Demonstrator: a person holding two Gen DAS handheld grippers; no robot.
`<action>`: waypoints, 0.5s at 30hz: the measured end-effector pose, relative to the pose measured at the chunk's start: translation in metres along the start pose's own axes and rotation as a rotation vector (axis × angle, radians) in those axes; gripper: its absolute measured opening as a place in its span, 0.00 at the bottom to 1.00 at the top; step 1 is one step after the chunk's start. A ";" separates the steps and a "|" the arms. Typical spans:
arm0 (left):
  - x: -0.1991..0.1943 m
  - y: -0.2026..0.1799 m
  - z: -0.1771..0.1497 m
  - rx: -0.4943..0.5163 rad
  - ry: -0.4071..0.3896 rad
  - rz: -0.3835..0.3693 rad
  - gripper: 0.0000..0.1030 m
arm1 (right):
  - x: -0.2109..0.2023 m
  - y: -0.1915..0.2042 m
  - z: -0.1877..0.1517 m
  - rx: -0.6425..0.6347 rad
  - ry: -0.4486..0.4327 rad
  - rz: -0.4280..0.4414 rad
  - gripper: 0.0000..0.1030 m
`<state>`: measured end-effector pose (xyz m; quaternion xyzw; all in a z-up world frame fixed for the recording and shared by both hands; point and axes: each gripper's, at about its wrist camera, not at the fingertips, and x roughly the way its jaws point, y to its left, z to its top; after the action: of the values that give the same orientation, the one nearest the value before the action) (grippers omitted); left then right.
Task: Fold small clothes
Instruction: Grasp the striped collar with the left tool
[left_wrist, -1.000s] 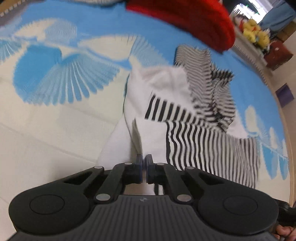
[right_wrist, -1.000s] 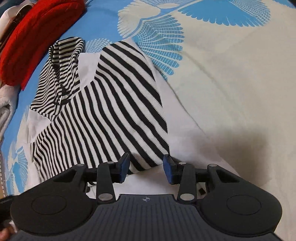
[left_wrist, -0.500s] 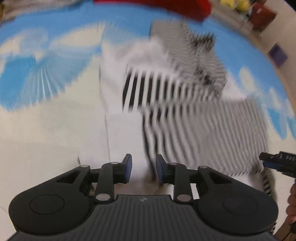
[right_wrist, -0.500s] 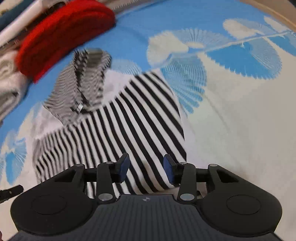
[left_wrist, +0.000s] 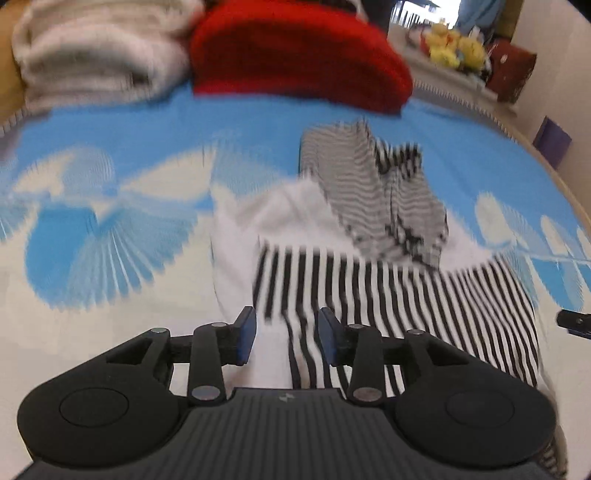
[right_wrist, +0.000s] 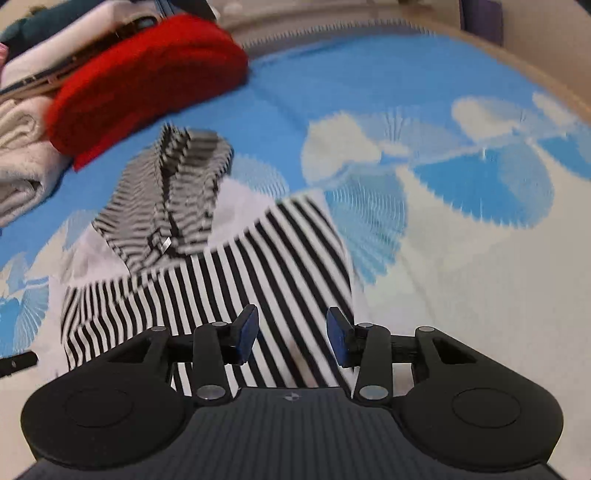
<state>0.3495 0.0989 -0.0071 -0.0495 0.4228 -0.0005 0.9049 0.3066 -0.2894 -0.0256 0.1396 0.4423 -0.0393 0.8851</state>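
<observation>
A small black-and-white striped garment (left_wrist: 399, 295) with white panels lies partly folded on a blue-and-cream patterned cloth (left_wrist: 110, 240). Its finer-striped top part (left_wrist: 376, 192) lies bunched at the far end. My left gripper (left_wrist: 286, 334) is open and empty, just above the garment's near left edge. In the right wrist view the same garment (right_wrist: 236, 280) lies under my right gripper (right_wrist: 291, 334), which is open and empty above the near right edge. The other gripper's tip shows at the edge of each view.
A folded red knit (left_wrist: 299, 59) and a cream fluffy towel (left_wrist: 96, 48) lie at the far end of the cloth; both also show in the right wrist view, the red knit (right_wrist: 147, 81) beside the towel (right_wrist: 22, 155). Yellow soft toys (left_wrist: 458, 48) sit beyond.
My left gripper was shut on the garment's white edge and has let go and opened. Both grippers have drawn back toward the near edge. The garment now lies flatter.
</observation>
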 end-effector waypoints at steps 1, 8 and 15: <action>-0.004 0.000 0.003 -0.003 -0.033 0.007 0.47 | -0.004 0.001 0.002 -0.014 -0.023 0.000 0.41; -0.025 0.006 0.026 -0.035 -0.191 0.034 0.60 | -0.025 0.007 0.011 -0.117 -0.138 -0.026 0.41; -0.011 0.006 0.059 -0.039 -0.197 0.024 0.52 | -0.028 0.001 0.017 -0.087 -0.146 0.004 0.41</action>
<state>0.3877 0.1111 0.0382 -0.0618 0.3324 0.0236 0.9408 0.3024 -0.2943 0.0066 0.0988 0.3776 -0.0285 0.9202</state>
